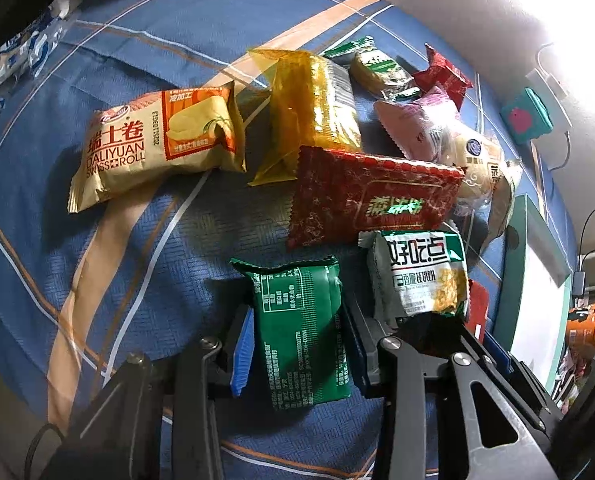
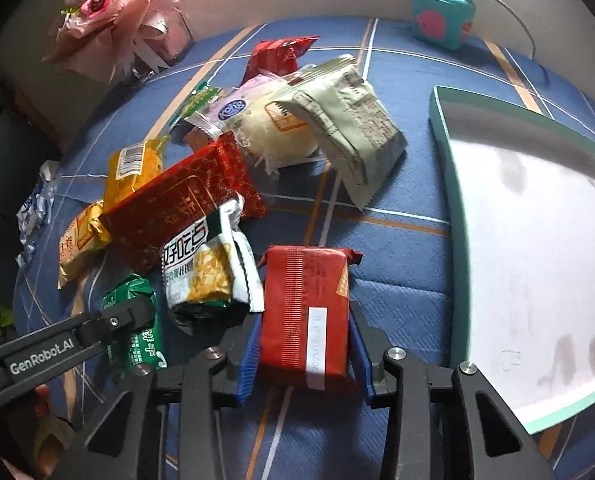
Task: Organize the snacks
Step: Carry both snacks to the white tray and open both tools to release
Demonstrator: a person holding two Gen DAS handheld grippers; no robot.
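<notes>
Snack packets lie heaped on a blue bedsheet (image 1: 97,80). My left gripper (image 1: 297,344) is shut on a green biscuit packet (image 1: 301,332), its blue pads (image 1: 243,350) pressing both sides. My right gripper (image 2: 305,344) is shut on a red-orange packet (image 2: 307,312) lying flat on the bedsheet (image 2: 397,240). Beside them lie a white-green packet (image 1: 421,272) (image 2: 205,264), a dark red packet (image 1: 373,196) (image 2: 177,208), a Swiss roll pack (image 1: 157,144) and a yellow packet (image 1: 309,108). The left gripper (image 2: 129,320) shows in the right wrist view over the green biscuit packet (image 2: 145,344).
A teal-rimmed white box (image 2: 449,184) (image 1: 537,280) lies open to the right of the pile. A teal gadget (image 2: 441,16) with a cable and a pink bouquet (image 2: 117,20) stand by the wall. A crumpled clear wrapper (image 1: 29,48) lies at the left.
</notes>
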